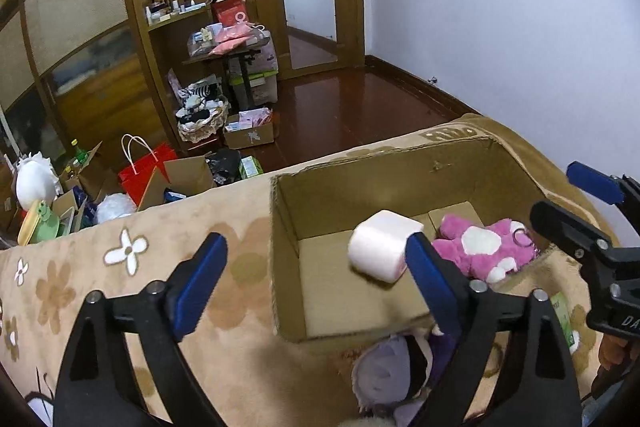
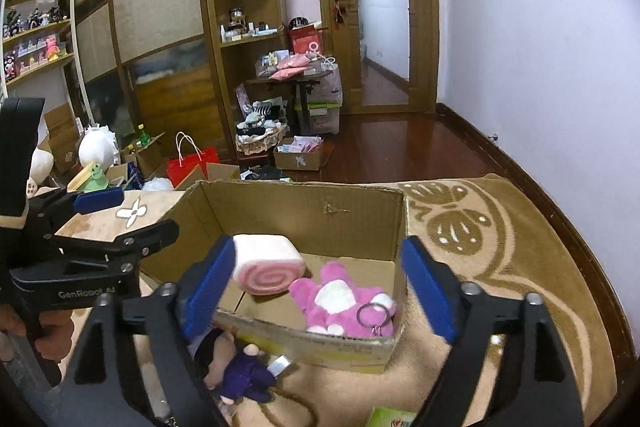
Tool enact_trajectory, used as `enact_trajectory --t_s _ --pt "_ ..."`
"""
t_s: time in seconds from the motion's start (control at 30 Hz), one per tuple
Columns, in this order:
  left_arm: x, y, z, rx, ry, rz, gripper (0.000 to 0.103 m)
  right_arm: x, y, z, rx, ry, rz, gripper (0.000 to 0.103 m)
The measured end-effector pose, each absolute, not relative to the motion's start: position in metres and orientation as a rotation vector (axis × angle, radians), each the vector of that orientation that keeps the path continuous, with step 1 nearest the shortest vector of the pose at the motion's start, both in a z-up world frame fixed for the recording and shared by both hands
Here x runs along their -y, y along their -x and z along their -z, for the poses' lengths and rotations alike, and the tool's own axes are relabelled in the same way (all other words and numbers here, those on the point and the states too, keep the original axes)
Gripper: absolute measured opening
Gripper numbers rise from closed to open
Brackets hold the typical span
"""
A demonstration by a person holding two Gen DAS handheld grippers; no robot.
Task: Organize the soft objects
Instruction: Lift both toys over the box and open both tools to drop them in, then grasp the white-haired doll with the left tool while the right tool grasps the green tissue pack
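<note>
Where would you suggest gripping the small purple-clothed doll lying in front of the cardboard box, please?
Grip the purple-clothed doll across its purple body, coming from above. It lies flat on the blanket outside the cardboard box, and the body looks narrower than the head, so an open gripper should span it.

Dim indoor light, glare on wood floor (image 1: 320, 107), fisheye bending, perhaps slight blur

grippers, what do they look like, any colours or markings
Both are black two-finger clamps with blue pads lining the fingers' inner faces and silver pivot bolts on the linkage. The left gripper, seen side-on from the right wrist view, carries white "GenRobot" lettering on its body. The right gripper shows white letters starting "DA" in the left wrist view, cut off at the frame edge. No cables or sleeves show.
</note>
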State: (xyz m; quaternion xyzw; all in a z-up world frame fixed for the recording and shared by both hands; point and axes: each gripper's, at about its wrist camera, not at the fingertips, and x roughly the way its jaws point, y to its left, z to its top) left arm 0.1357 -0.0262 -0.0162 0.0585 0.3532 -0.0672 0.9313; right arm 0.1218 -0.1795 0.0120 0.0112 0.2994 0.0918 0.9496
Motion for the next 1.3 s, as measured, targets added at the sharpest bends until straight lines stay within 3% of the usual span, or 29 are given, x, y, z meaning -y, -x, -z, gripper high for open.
enact_trajectory --t_s 0.1,0.73,1.3 --pt "0.020 -0.125 0.012 -0.722 -0.108 0.130 0.099 0.182 -0.110 -0.020 -0.591 -0.037 -0.174 0.103" --pt "0.001 -0.067 0.004 -0.788 -0.111 0.112 0.100 0.197 -0.049 -0.048 -0.567 -0.121 -0.152 0.103" --pt "0.020 -0.072 0.027 -0.819 -0.115 0.145 0.100 0.211 -0.049 -0.011 -0.699 -0.124 -0.063 0.103"
